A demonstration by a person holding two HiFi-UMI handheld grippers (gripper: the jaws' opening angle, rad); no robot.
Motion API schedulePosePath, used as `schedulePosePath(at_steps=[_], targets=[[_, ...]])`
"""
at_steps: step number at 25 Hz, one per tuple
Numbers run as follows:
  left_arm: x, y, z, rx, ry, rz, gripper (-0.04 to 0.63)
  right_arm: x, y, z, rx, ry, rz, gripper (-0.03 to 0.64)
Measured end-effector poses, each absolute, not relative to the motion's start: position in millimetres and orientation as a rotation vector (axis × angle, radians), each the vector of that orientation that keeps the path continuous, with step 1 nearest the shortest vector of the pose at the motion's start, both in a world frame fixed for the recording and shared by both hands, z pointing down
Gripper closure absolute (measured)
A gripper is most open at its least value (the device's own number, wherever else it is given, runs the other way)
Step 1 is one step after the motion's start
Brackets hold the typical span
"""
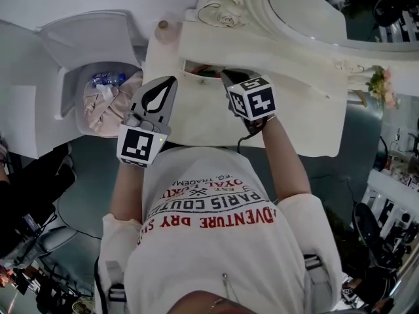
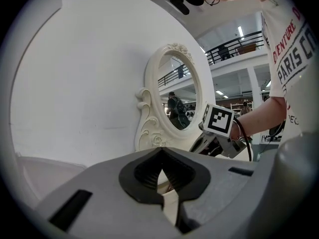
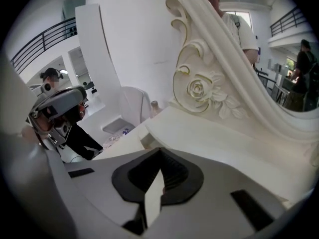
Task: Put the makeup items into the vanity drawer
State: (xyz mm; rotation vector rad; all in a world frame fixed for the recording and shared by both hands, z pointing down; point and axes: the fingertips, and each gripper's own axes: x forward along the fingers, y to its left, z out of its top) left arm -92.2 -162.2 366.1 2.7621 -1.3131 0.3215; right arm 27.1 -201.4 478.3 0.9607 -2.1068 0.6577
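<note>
The cream vanity [image 1: 308, 120] stands in front of me in the head view. Its small drawer [image 1: 204, 70] is pulled a little way open, and reddish items show inside; I cannot tell what they are. My left gripper [image 1: 171, 81] hovers by the drawer's left end, jaws shut, nothing between them. My right gripper [image 1: 229, 77], with its marker cube [image 1: 253, 98], points steeply down at the drawer's right end, also shut and empty. In the left gripper view the left gripper [image 2: 160, 153] faces the oval mirror [image 2: 179, 101]. In the right gripper view the right gripper [image 3: 159, 152] is over the vanity top [image 3: 209, 143].
A bin [image 1: 108, 100] holding paper and a plastic bottle stands to the left of the vanity, beside a white lid-like shape [image 1: 91, 38]. A small round-topped bottle [image 1: 162, 25] sits at the vanity's back left corner. Flowers [image 1: 383, 84] stand at the right, and the carved mirror frame [image 1: 226, 8] rises at the back.
</note>
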Motion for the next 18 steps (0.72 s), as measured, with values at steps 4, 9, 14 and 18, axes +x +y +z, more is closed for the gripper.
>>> schedulePosePath(at_steps=[4,9,14,18], targets=[[-80.7,-161.3,355.8,2.785,-1.299,0.334,0.592,35.4,-196.1,446.4,1.031,-2.193,0.560,0.618],[-71.7,-168.9,339.5,2.829,-1.292,0.319,0.592,53.1,-191.3,400.1,1.184,-2.332,0.391,0.618],[-67.0,-172.9,325.2,2.854,-1.309,0.309,0.592,70.8,-177.9,360.3,1.330,-2.441,0.244,0.618],[-68.0,-175.7,320.2,2.852,-1.305,0.271,0.592,79.2,-171.6,339.7,1.397,-2.509,0.144,0.618]])
